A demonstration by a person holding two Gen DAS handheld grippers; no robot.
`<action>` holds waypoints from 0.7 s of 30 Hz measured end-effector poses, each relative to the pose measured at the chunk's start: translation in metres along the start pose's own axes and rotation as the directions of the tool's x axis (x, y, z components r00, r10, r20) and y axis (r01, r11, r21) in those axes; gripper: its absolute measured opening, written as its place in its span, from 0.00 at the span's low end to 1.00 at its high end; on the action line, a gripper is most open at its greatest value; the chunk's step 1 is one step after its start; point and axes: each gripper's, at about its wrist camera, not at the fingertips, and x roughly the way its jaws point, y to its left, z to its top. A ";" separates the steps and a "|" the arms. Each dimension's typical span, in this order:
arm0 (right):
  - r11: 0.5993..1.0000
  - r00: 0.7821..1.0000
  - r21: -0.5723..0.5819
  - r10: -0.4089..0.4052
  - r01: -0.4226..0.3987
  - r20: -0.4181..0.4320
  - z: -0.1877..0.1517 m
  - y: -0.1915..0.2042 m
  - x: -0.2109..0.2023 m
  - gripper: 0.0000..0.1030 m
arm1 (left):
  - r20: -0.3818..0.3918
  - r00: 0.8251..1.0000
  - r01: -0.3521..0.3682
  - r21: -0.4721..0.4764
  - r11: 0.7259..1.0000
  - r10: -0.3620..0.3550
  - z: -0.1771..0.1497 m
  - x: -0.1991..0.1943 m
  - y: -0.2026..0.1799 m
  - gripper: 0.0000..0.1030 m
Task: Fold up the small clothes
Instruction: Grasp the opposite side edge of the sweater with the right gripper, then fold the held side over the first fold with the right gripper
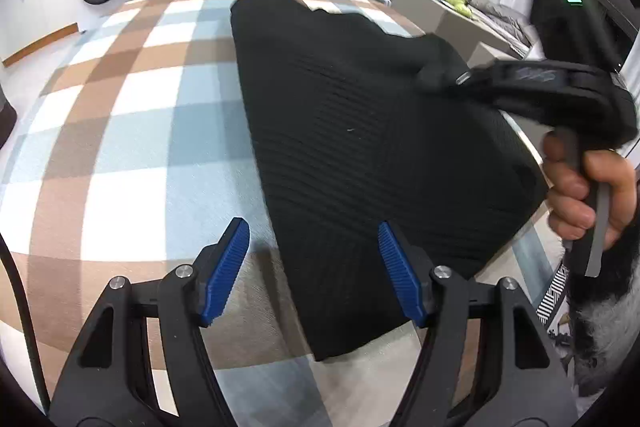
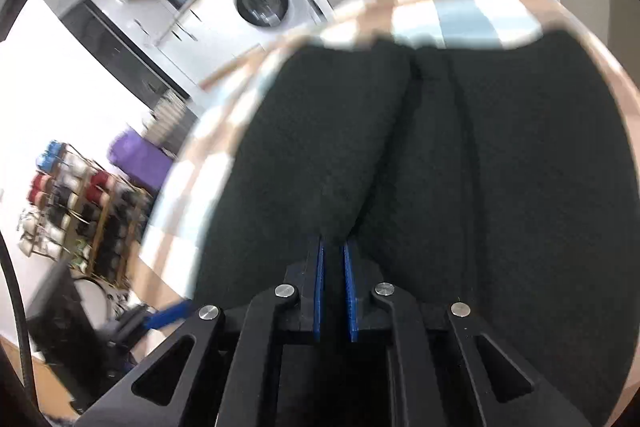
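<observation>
Clearly we handle a soft, limp black knit garment (image 1: 360, 147) lying on the checked tablecloth (image 1: 120, 131), our right gripper (image 2: 334, 247) pinching its fabric, our left gripper (image 1: 312, 227) open over its near edge.

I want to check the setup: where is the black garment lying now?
The black garment lies on the checked tablecloth, right of centre in the left wrist view, with the right gripper shut on its fabric.
</observation>
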 end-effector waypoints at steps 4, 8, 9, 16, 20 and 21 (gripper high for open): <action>0.997 0.994 -0.061 -0.048 0.054 0.094 0.003 0.014 -0.031 0.09 | 0.025 1.000 0.016 -0.019 1.000 -0.015 0.007 -0.007 0.006 0.63; 0.996 0.996 -0.020 -0.082 0.083 0.016 -0.004 0.001 -0.020 0.17 | 0.024 1.000 0.002 -0.014 1.000 -0.001 0.011 -0.006 0.007 0.63; 0.998 0.998 0.008 -0.058 0.058 -0.018 -0.008 -0.003 -0.019 0.20 | 0.026 1.000 0.002 -0.011 1.000 -0.002 0.011 -0.006 0.007 0.63; 0.999 0.994 -0.036 0.032 -0.036 -0.105 -0.046 -0.001 -0.026 0.31 | 0.009 1.000 0.011 -0.024 1.000 -0.011 0.008 -0.003 0.008 0.63; 0.995 0.997 -0.092 0.041 -0.047 -0.067 -0.062 0.009 -0.037 0.10 | 0.017 1.000 0.024 -0.017 1.000 -0.024 0.009 -0.004 0.003 0.63; 0.991 0.995 -0.095 0.094 -0.097 -0.033 -0.062 0.012 -0.048 0.09 | 0.023 0.999 0.024 -0.010 1.000 -0.024 0.011 -0.005 0.001 0.63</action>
